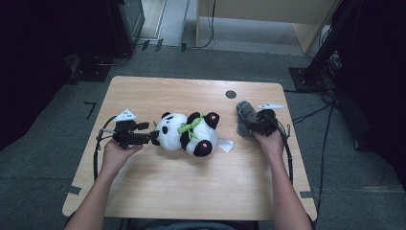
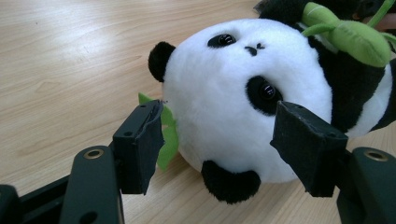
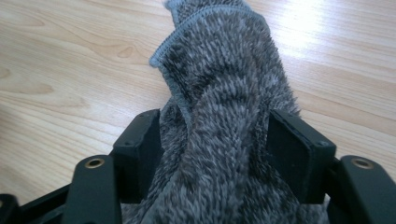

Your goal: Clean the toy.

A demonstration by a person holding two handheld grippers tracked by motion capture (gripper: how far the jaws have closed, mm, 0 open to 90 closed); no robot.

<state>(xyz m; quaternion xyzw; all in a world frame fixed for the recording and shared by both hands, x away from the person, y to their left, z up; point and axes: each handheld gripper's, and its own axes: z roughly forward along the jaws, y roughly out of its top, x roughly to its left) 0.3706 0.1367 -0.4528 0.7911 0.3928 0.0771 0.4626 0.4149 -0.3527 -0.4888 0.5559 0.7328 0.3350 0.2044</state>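
We are at the pick-up stage, as we read it: each hand is closing in on its own soft thing. On the wooden table, the plush panda lies on its side near the middle, its head toward nine o'clock and a green bamboo sprig across its chest. The grey fleece cloth sits bunched toward three o'clock, near the table's right edge.

The left gripper lies low at the panda's head, jaws parted about halfway on either side of it. In the left gripper view one pad stands by a green leaf behind the head, the other just before the eye patch; neither visibly dents the plush, so we call this gripper released.

The right gripper has the cloth packed between its jaws, and both pads press into the pile: it is grasping the cloth.

Next, we judge, the left jaws must squeeze the rounded head firmly enough not to slip, then both hands can lift.
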